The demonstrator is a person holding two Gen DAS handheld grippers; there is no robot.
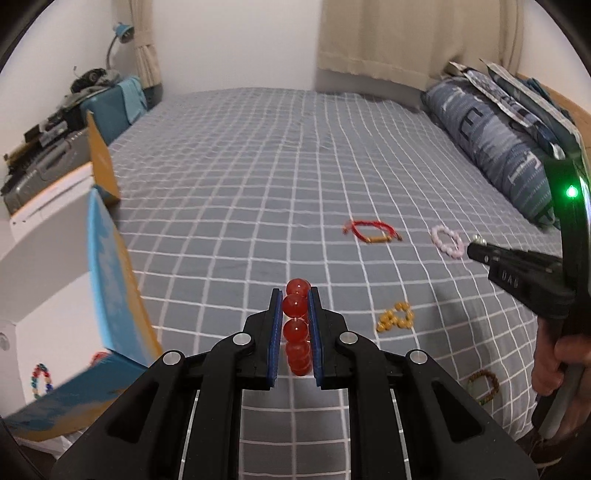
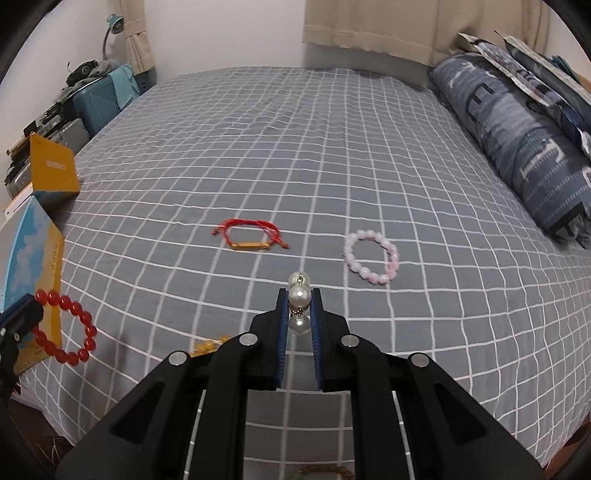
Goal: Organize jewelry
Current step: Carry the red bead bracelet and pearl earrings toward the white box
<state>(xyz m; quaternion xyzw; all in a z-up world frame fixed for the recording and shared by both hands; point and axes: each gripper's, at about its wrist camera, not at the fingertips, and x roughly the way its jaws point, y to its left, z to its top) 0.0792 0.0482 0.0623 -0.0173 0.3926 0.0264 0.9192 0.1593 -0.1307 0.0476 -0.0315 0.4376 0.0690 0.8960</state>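
Everywhere, grey checked bedsheet, curtains.

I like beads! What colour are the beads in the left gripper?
Red. The bead bracelet shows best in the right wrist view, hanging from the left gripper.

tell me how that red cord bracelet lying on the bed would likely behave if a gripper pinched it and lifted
The red cord bracelet looks like thin string with loose knotted ends, so it would probably go limp and dangle rather than keep its loop. Its small gold bar likely swings to the bottom. It lies flat on the checked bedsheet, so it should not roll.
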